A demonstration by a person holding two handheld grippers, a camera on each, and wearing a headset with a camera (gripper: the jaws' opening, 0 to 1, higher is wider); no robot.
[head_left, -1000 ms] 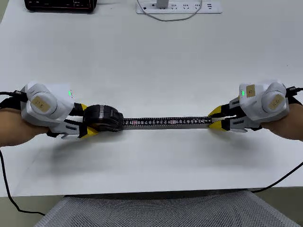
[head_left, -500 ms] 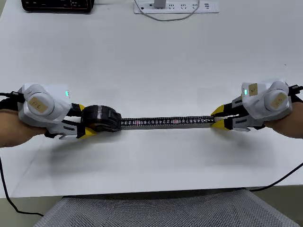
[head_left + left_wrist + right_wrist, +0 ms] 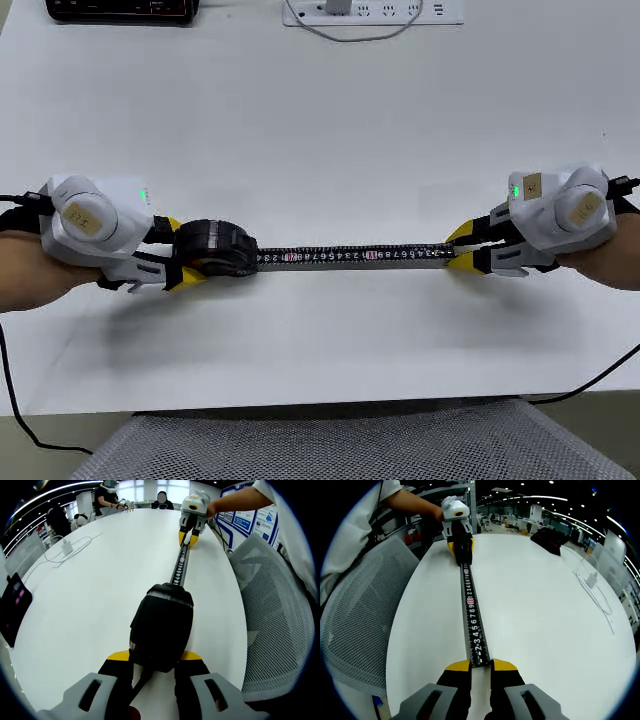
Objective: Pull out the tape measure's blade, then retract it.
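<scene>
I had the left gripper point(image 3: 176, 254) clamped around the black, rounded tape measure case point(image 3: 216, 247) at centre left, while the right gripper point(image 3: 461, 249) at centre right pinched the tip of its dark numbered blade point(image 3: 350, 256), stretched over the white table point(image 3: 330, 130) between them.

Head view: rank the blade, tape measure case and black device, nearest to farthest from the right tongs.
1. blade, clamped in the right tongs
2. case, left, in the left tongs
3. black device, far left corner
</scene>
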